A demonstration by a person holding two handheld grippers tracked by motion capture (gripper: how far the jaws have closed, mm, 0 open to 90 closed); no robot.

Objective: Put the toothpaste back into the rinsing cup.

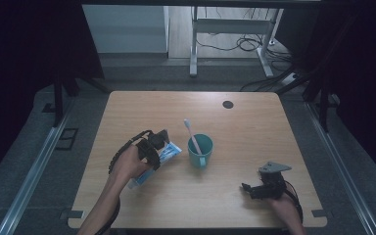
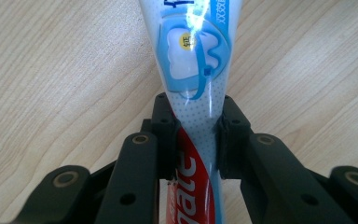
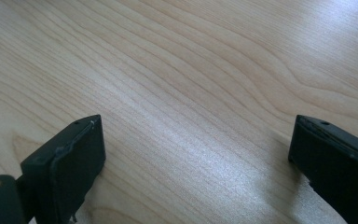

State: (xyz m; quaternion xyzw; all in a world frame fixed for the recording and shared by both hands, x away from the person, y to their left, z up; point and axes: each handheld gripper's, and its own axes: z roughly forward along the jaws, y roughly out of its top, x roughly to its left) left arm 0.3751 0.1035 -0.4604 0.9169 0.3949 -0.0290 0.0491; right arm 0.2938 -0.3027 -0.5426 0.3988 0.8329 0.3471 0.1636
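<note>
Left tool [image 1: 157,147] on toothpaste tube [image 1: 169,152]; toothbrush [image 1: 192,137] in teal cup [image 1: 200,152].

A: The pale wood-grain counter [image 1: 254,147], across the middle of the high view, looks like smooth laminate with a soft sheen; the grain lines run fine and even in the right gripper view.

B: And the white, blue and red soft plastic toothpaste tube [image 2: 196,70], top centre of the left gripper view?

A: Glossy film, catching a bright glare streak. The left black tool [image 2: 196,140] pinching it is matt hard plastic with small metal rivets.

B: The teal cup [image 1: 200,151] at centre of the high view?

A: Smooth, plastic-looking, dull finish. The right black tool [image 3: 196,163] has matt, slightly rough-edged pads.
</note>
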